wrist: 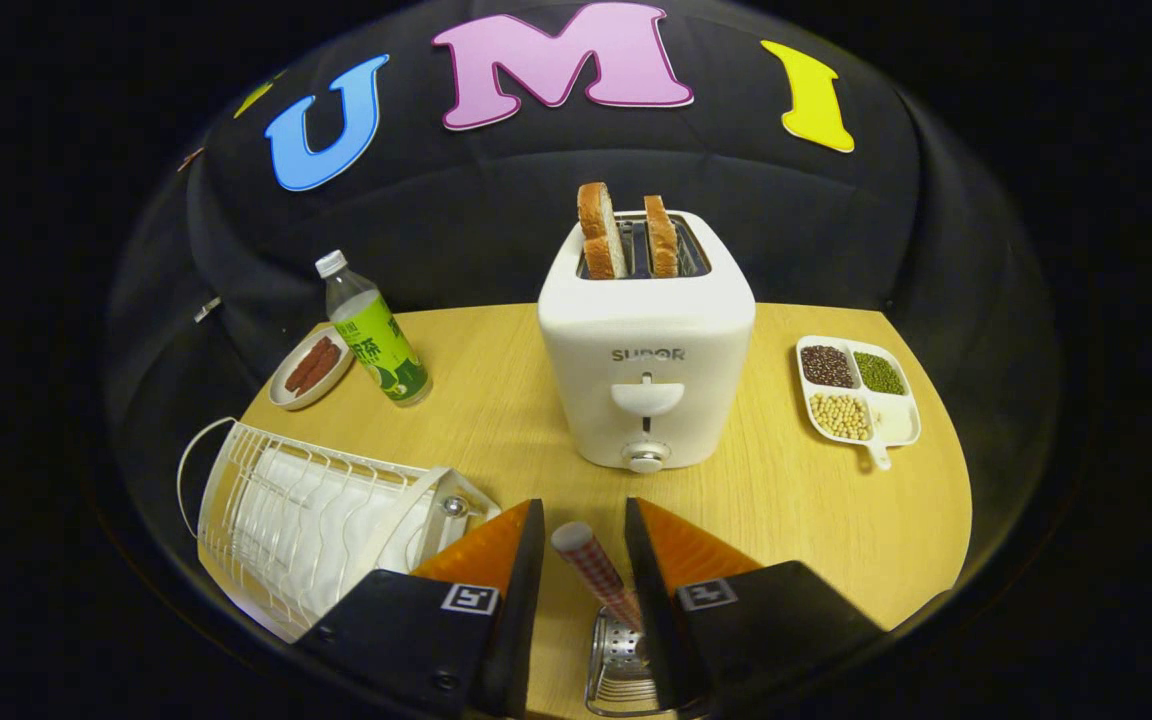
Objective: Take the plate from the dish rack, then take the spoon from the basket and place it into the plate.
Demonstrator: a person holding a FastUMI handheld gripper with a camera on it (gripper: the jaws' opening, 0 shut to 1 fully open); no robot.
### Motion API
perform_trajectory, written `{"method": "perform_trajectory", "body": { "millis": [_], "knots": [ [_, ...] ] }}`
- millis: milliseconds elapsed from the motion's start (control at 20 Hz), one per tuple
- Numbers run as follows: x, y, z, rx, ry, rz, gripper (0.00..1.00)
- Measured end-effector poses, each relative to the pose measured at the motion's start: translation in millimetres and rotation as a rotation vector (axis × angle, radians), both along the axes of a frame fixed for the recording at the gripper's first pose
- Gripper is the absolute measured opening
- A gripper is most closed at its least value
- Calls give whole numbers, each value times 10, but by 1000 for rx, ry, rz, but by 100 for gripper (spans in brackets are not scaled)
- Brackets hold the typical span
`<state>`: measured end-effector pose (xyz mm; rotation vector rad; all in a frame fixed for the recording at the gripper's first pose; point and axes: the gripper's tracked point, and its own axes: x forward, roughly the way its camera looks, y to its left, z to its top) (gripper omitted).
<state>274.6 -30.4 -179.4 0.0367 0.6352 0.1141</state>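
My gripper (584,505) is open over the near edge of the wooden table (796,500). A spoon (596,570) with a red-and-white checked handle stands between the fingers and leans toward the right finger. It rises from a perforated metal basket (621,670) directly below the fingers. I cannot tell whether either finger touches the handle. A white wire dish rack (276,510) lies just left of the left finger. A white plate (414,525) appears to stand on edge at the rack's near end.
A white toaster (646,360) holding two bread slices stands straight ahead beyond the fingers. A green-labelled bottle (376,335) and a small dish of sausages (311,368) are far left. A divided white dish of beans (858,388) sits at the right.
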Motion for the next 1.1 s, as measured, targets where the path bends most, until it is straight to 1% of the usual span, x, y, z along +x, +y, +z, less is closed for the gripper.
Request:
{"method": "perform_trajectory", "body": {
  "millis": [50, 150, 250, 300, 350, 450, 700, 950, 1100],
  "knots": [
    [18, -17, 37, -20, -9, -6, 37],
    [-2, -88, 65, -69, -23, -17, 27],
    [16, -197, 142, -132, -51, -29, 21],
    [-1, -162, 181, -107, -47, -25, 15],
    [-27, -138, 188, -75, -25, -33, 13],
    [-24, -208, 231, -64, -32, -54, 13],
    [-53, -386, 629, -73, -103, -106, 13],
    [-136, -495, 1196, -9, -169, -156, 13],
    [-326, -535, 1572, 7, -207, -166, 13]
  ]
}}
